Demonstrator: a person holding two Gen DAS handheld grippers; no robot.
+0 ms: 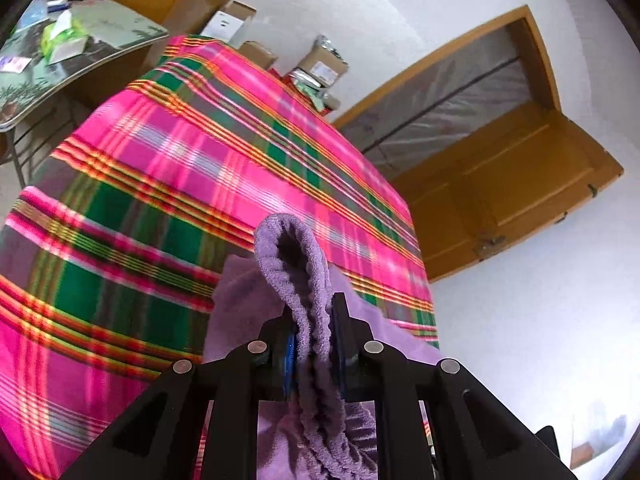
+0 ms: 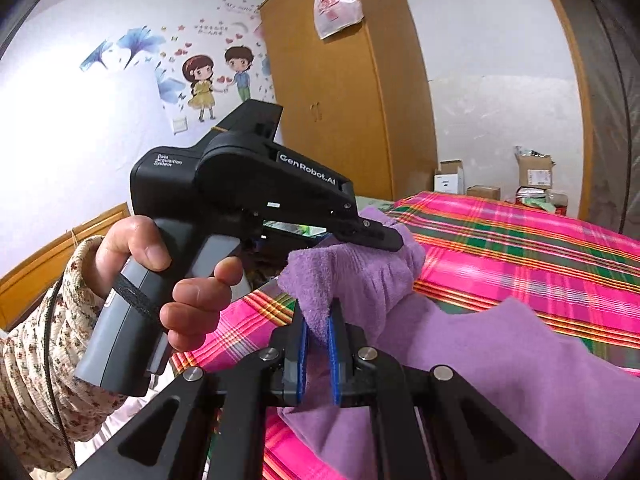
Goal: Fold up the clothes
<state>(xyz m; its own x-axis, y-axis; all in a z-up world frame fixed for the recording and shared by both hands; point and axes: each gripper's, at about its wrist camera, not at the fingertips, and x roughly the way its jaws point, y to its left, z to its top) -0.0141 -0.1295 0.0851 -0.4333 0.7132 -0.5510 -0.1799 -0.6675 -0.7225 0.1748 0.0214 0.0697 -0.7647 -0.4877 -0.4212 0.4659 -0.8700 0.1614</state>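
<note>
A purple terry cloth (image 1: 298,264) hangs over the pink plaid bed cover (image 1: 160,184). My left gripper (image 1: 314,320) is shut on a bunched fold of it, which loops up beyond the fingertips. In the right wrist view my right gripper (image 2: 317,314) is shut on another edge of the purple cloth (image 2: 500,360), which drapes away to the right. The left gripper (image 2: 394,240), held by a hand (image 2: 160,280) in a floral sleeve, is just ahead and to the left, its tip buried in the same cloth.
The bed cover (image 2: 520,248) spreads ahead. A wooden wardrobe (image 2: 352,92) stands behind with a plastic bag (image 2: 334,4) hung on it. Cardboard boxes (image 2: 532,172) lie past the bed. A small table (image 1: 80,52) with clutter and an open wooden door (image 1: 520,184) flank the bed.
</note>
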